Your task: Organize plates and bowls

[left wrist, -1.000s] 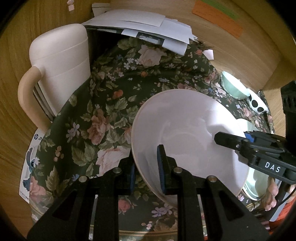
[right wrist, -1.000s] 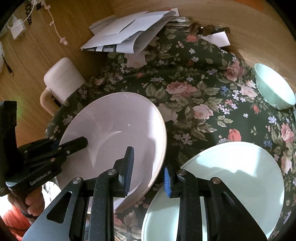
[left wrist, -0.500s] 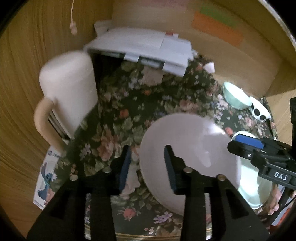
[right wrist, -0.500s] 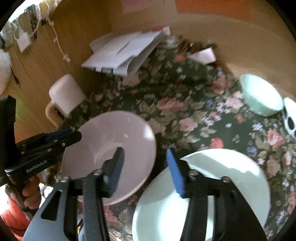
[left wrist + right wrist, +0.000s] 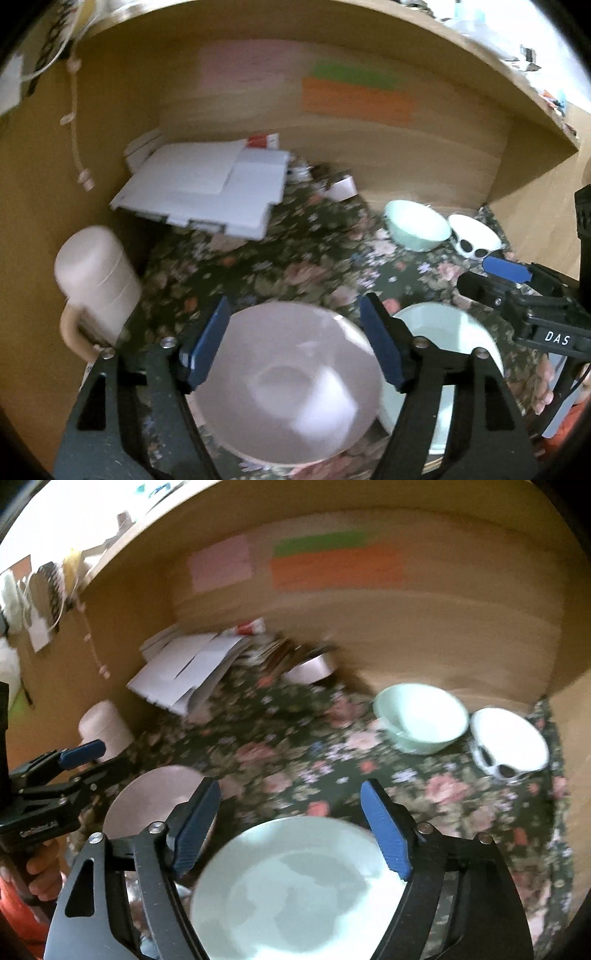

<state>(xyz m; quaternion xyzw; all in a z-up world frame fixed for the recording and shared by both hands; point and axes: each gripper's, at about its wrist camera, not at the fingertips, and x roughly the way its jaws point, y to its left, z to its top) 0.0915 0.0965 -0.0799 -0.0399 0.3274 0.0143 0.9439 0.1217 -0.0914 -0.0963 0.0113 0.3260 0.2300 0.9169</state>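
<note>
opening jaws are seen on the left gripper, with nothing pressed between its blue pads; the pink plate lies under and between the fingers on the flowered cloth. the right gripper is opening too, above the mint plate. beyond the fingertips open cloth is left, up to the mint bowl, the white bowl and the wooden wall.

A dark green cloth with pink roses fills the frame's middle. Lower left, a pale pink plate; lower centre, a mint plate. Upper right sit a mint bowl and a white bowl with black spots. Orange, green and pink notes mark the wooden wall.
</note>
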